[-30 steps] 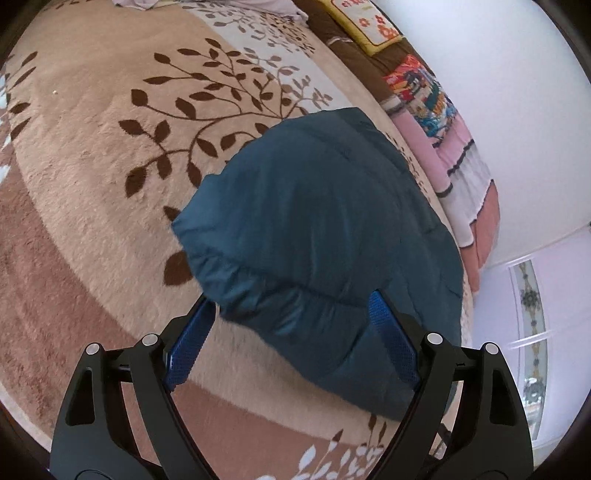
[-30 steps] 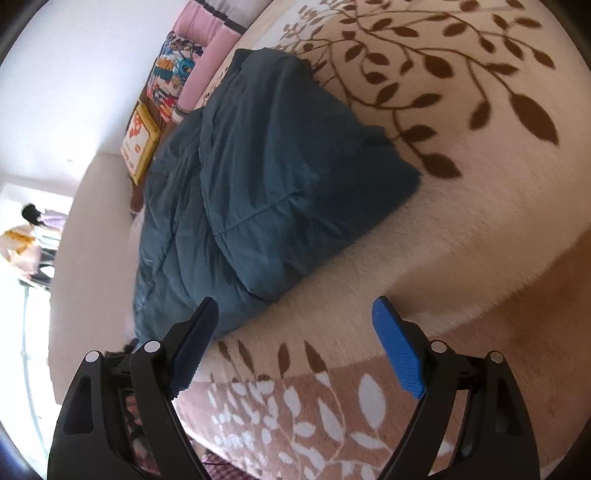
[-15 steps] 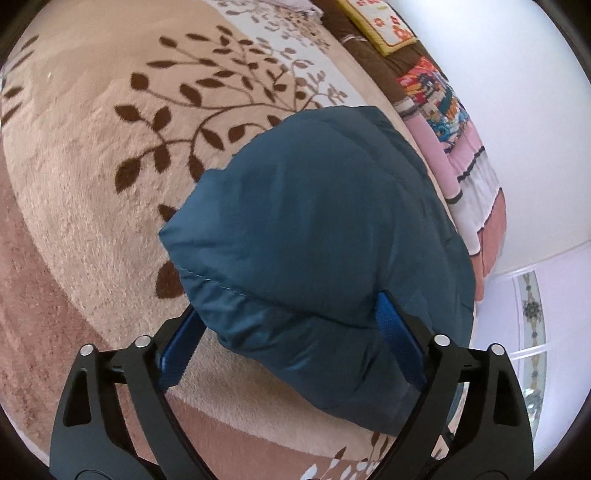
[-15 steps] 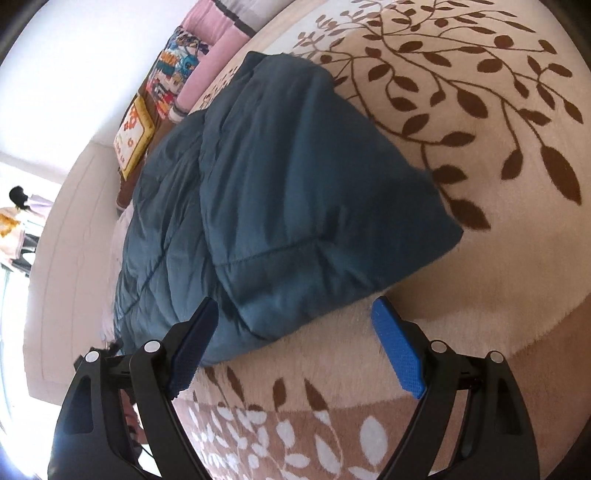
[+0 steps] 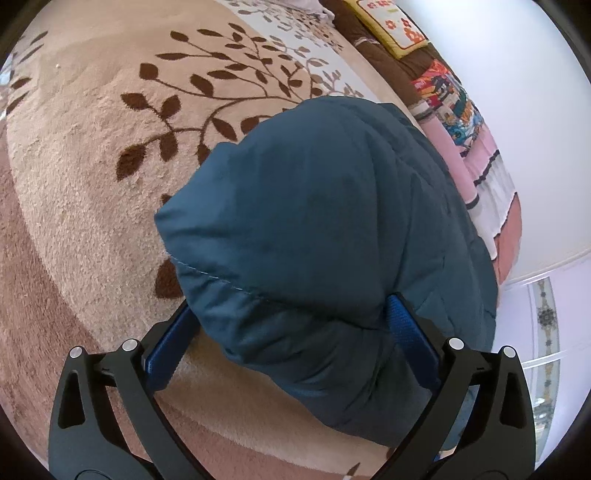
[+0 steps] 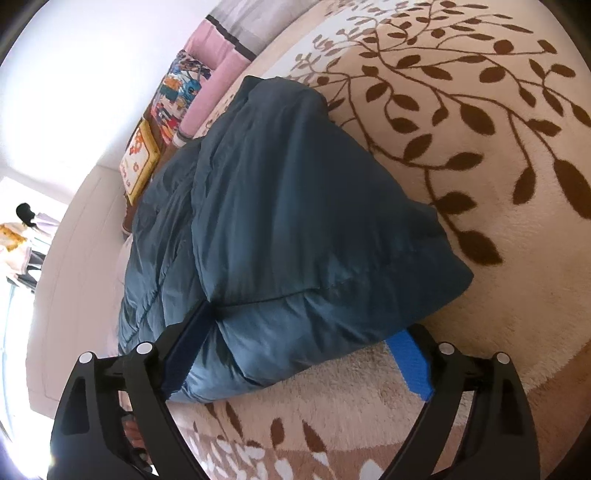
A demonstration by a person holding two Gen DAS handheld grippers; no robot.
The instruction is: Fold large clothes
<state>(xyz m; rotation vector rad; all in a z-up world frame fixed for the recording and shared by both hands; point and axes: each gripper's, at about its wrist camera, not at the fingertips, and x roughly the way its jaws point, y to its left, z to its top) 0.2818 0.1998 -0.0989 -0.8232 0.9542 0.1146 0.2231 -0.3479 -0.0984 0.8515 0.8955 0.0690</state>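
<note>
A dark teal padded jacket point(image 5: 317, 229) lies folded in a thick bundle on a beige blanket with brown leaf print point(image 5: 92, 155). My left gripper point(image 5: 291, 314) is open, its jaws wide apart around the near corner of the bundle, with the blue fingertips partly hidden by the fabric. In the right wrist view the same jacket point(image 6: 280, 229) fills the middle. My right gripper point(image 6: 299, 321) is open too, straddling the near edge of the bundle, one finger against the top fold, the other by the blanket point(image 6: 480, 129).
Pink and patterned pillows point(image 5: 476, 147) and a yellow cushion point(image 5: 395, 22) line the wall side of the bed. They also show in the right wrist view point(image 6: 184, 96). A white wall point(image 5: 517, 92) lies beyond.
Both grippers have moved forward onto the folded jacket. Its near edge, which lay ahead of the fingers, is now between the open jaws of each.
</note>
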